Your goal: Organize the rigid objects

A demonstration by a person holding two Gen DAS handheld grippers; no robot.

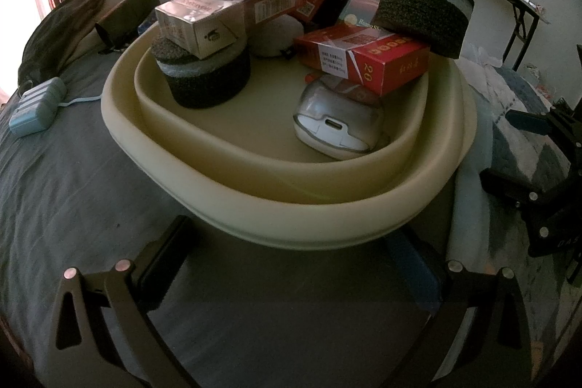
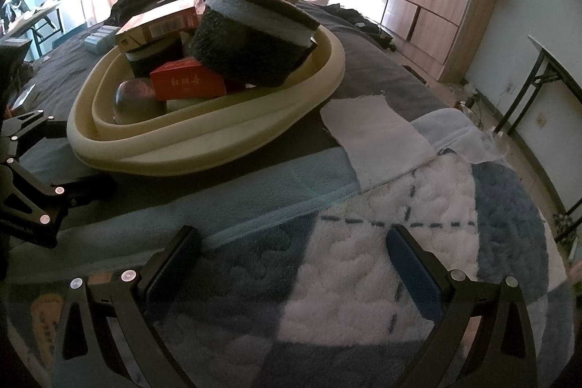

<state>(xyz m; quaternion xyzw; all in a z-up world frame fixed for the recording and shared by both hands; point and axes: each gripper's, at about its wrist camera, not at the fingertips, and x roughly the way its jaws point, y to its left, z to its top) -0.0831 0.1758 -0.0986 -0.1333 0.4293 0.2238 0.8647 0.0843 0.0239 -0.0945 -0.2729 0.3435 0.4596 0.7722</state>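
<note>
The bed (image 1: 91, 188), under a grey sheet and a blue-and-white blanket (image 2: 363, 279), carries a cream basin (image 1: 291, 228) that already holds most of the rigid things: two round dark sponge pads (image 1: 207, 79), one of them propped on the rim, several cartons including a red pack (image 1: 367, 60), and a white mouse-like device (image 1: 338, 122). Judging by this, the gathering is nearly done; a small pale blue gadget (image 1: 38, 111) lies outside on the sheet, well apart, and seems left to collect. Both left tongs (image 1: 291, 264) and right tongs (image 2: 294, 260) stand wide and hold nothing.
</note>
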